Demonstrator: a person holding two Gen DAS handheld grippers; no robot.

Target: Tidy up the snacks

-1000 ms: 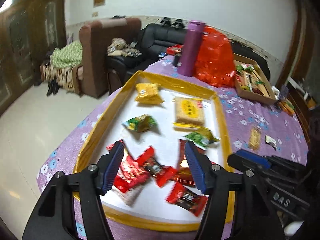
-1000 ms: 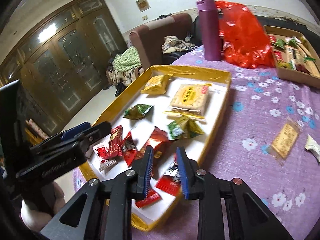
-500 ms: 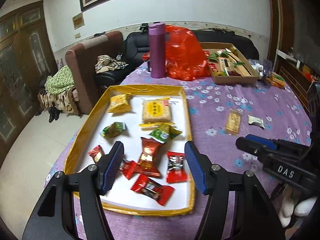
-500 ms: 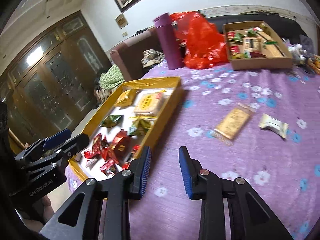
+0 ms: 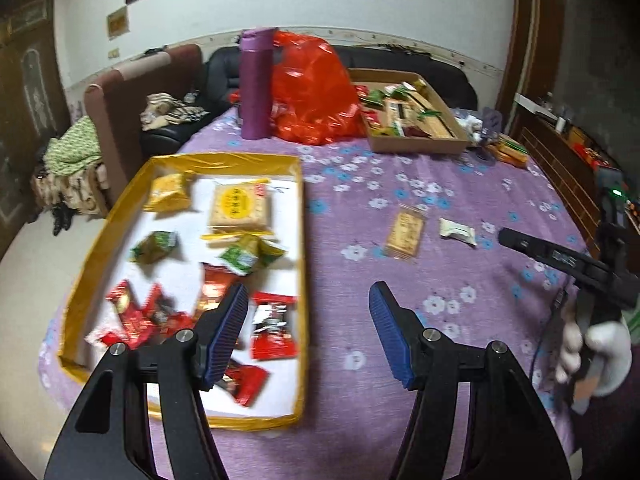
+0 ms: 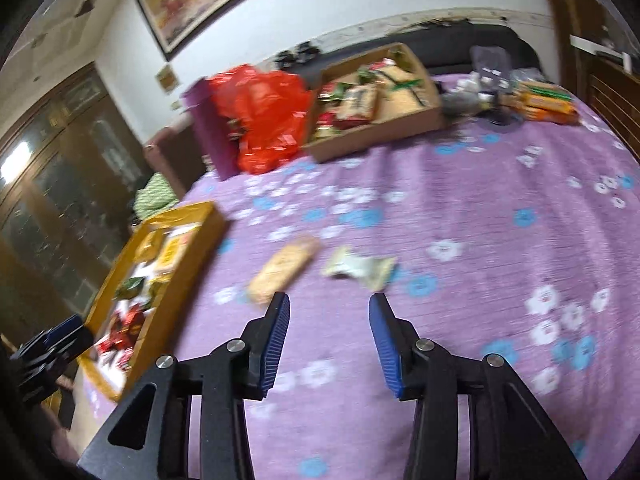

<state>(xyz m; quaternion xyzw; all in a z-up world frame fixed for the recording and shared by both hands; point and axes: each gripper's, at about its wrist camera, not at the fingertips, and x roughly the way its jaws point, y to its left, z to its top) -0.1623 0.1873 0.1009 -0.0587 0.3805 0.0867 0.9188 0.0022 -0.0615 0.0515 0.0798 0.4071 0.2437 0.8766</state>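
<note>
The left gripper [image 5: 306, 332] hangs over the near right corner of the gold-rimmed tray [image 5: 301, 216], its 2 blue ribbed pads [image 5: 226, 330] set well apart with nothing between them. 1 pad sits above the red wrappers in the tray, the other above bare cloth just right of the tray.

The right gripper [image 6: 328, 344] points down at the purple flowered tablecloth [image 6: 460, 208] to the right of the tray. Its jaws are opening, and nothing lies between them; the black arms end in the same blue ridged pads [image 6: 276, 340]. A white-gloved hand [image 5: 596, 354] holds this gripper's handle.

The tray is a shallow rectangle with shiny gold walls and a white floor. In it lie a square yellow-labelled biscuit pack [image 5: 239, 206], a crinkled yellow packet [image 5: 168, 192], 2 green foil packets [image 5: 154, 246], and a cluster of glossy red candy wrappers [image 5: 274, 330] at the near end.

2 snacks are still loose on the cloth, right of the tray: a flat tan cracker packet [image 6: 284, 268] in clear film, and just beyond it a small crumpled white packet [image 6: 358, 266]. Both lie just ahead of the right gripper's fingertips, untouched.

Beyond the tray stand a tall purple cylindrical flask [image 5: 256, 84], a puffy red plastic bag [image 5: 316, 96] touching it, and an open cardboard box [image 5: 416, 146] of mixed snacks.
</note>
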